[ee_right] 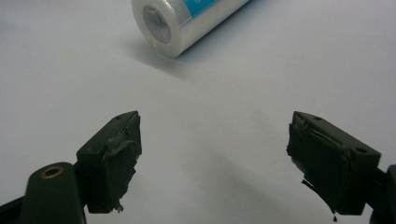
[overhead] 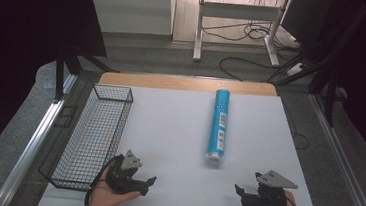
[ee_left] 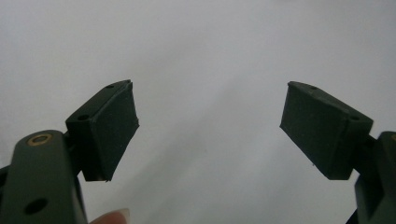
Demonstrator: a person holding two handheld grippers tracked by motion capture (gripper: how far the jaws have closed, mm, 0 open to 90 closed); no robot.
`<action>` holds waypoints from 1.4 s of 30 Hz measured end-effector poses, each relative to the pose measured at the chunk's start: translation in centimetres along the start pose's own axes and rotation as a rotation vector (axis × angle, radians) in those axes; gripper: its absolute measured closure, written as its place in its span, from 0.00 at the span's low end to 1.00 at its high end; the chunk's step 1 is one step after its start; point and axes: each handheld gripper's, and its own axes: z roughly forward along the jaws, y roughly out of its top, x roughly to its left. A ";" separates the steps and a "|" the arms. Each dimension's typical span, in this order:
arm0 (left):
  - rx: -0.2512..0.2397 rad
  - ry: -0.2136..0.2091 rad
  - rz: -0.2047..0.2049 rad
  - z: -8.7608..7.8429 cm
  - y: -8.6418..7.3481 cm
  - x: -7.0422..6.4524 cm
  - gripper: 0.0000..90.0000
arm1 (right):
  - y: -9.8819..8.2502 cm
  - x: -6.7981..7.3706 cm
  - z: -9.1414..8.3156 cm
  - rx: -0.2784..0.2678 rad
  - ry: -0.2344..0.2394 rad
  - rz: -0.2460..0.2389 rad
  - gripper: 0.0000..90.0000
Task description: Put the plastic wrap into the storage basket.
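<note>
A blue and white tube-shaped roll (overhead: 218, 128) lies on its side on the white table top (overhead: 178, 132), its length running away from me. Its near end (ee_right: 161, 25) faces the right gripper view, a short way ahead of the jaws. My left gripper (overhead: 150, 184) rests low at the front left, near the basket's front corner, with its jaws wide apart over bare table (ee_left: 210, 126). At the front right, my right gripper (overhead: 239, 192) also stands open with nothing between its pads (ee_right: 212, 163).
A long black wire basket (overhead: 95, 130) stands along the table's left edge with nothing in it. A wooden strip (overhead: 187, 83) borders the table's far edge. Beyond it are floor cables and a white desk frame (overhead: 238, 17).
</note>
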 end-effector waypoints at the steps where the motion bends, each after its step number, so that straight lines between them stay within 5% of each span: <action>1: 0.000 0.000 -0.002 0.0 0.0 0.0 0.20 | 0.0 -0.1 0.0 -0.001 -0.002 0.010 0.20; 29: -0.018 0.015 -0.018 -0.9 -0.7 0.2 0.20 | 2.2 0.0 0.4 0.006 0.030 0.097 0.24; 42: -0.019 0.011 -0.009 -0.9 -0.7 0.2 0.20 | 7.0 -0.4 1.2 -0.020 0.022 0.110 0.22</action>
